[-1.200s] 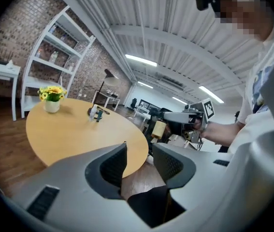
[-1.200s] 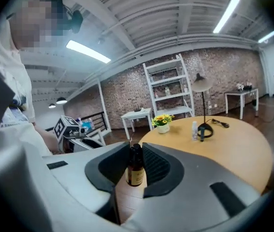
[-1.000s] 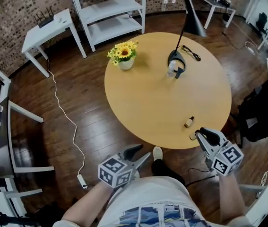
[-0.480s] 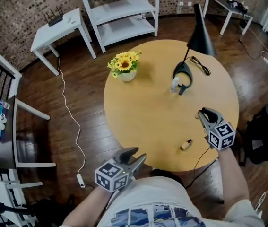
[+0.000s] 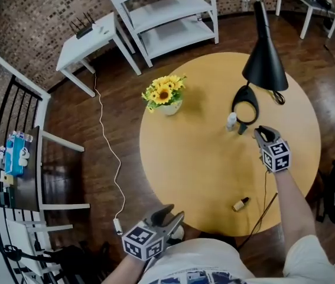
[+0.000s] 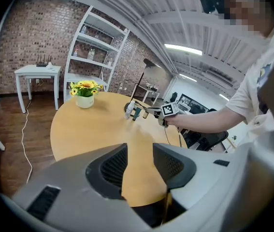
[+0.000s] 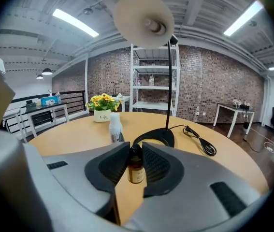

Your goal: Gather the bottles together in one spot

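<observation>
Right gripper view: the right tongs [image 7: 136,166] are closed on a small amber bottle [image 7: 136,167], held upright by its body with the dark cap standing above the pads. Whether its base touches the tabletop [image 5: 191,158] cannot be determined. A white bottle [image 7: 115,128] stands just beyond and to the left, beside the horseshoe base of the lamp [image 7: 156,138].

Head view: a third bottle [image 5: 240,203] lies on its side near the tabletop's near edge, well apart from the other two. The left tongs [image 5: 170,219] hang off that near edge. The left gripper view shows their jaws apart, with nothing but bare tabletop between them.

Assessment: the white bottle appears to be the gathering spot, and one carry is near its end while another remains.

Risks:
- The held bottle is narrow. A tilted or high release would probably topple it.
- Set down too close, the jaws could strike the white bottle as they open and knock it over.
- The lamp base and its cable [image 7: 202,141] crowd the spot and leave little room for the tongs.
- The lying bottle can roll. A glancing touch from the tongs may send it over the edge.
</observation>
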Motion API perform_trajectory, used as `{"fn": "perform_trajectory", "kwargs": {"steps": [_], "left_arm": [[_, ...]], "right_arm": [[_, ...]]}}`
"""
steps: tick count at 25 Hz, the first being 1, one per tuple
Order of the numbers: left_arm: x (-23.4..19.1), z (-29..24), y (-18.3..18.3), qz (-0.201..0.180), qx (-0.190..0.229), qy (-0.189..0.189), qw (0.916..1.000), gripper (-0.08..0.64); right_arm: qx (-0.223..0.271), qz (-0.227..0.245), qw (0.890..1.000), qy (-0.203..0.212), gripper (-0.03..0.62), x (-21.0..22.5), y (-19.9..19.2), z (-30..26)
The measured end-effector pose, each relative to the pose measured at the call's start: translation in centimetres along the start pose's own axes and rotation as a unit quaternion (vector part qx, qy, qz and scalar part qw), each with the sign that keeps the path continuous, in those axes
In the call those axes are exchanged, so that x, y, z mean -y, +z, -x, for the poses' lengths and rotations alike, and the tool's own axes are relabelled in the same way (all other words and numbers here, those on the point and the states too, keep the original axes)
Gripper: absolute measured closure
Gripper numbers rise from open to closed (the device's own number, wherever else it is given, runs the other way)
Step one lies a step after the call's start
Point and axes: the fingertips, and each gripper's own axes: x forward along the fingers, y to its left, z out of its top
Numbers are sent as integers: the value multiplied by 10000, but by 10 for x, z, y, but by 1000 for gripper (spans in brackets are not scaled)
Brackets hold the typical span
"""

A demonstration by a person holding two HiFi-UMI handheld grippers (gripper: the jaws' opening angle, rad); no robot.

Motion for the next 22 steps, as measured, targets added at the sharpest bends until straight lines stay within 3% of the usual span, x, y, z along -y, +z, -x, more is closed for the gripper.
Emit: {"fn": "perform_trajectory", "kwargs": {"steps": [12, 17, 20, 22], "left_arm": [[-1, -14, 7, 104, -148, 179, 9997, 393], [-2, -10, 9, 59, -143, 168, 9997, 393], [1, -12, 10, -15, -148, 64, 9999, 393], [1, -12, 12, -92, -117, -9, 9999, 393]], "right_arm": [[-43, 185, 9997, 159, 518, -3, -30, -50], [-89, 153, 9998, 68, 467, -2, -34, -49], [-86, 105, 9998, 178, 373, -3, -30, -44], [-36, 82, 9998, 157, 357, -6, -23, -34]]}}
